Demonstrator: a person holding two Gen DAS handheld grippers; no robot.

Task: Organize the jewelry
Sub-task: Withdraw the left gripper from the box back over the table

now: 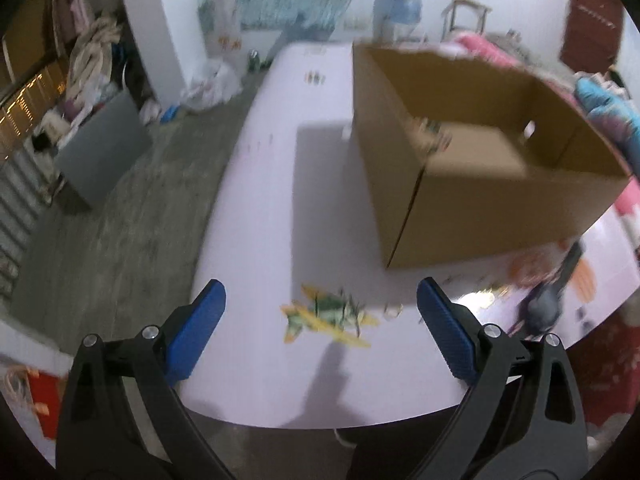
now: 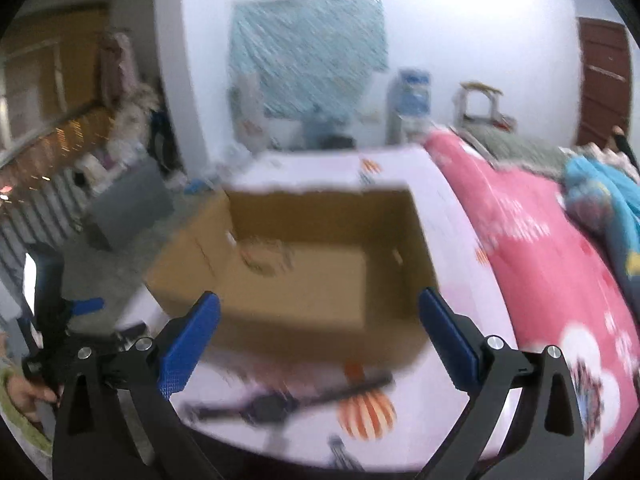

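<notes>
1. The white table [image 1: 256, 208] fills most of the room in front of me. A pink flowered blanket [image 2: 532, 240] lies along its right side.
2. An open cardboard box [image 1: 480, 208] stands on the table, in front of both grippers. In the right wrist view its near wall stands between the gripper and the inside of the box. On its floor lies a small pale heap [image 2: 264, 256], too blurred to name.
3. A grey cabinet [image 1: 100, 156] stands on the floor, left of the table.
4. The left gripper [image 1: 320, 320] hangs over the near table edge with its blue fingers [image 1: 196, 336] spread wide and holding nothing.
5. The right gripper [image 2: 320, 332] is also wide apart and empty, just before the box.
6. A dark watch-like thing [image 2: 276, 404] lies flat on the table, near the box front.
7. A yellow and green jewelry piece [image 1: 328, 316] lies on the table between the left fingers, apart from the box.
</notes>
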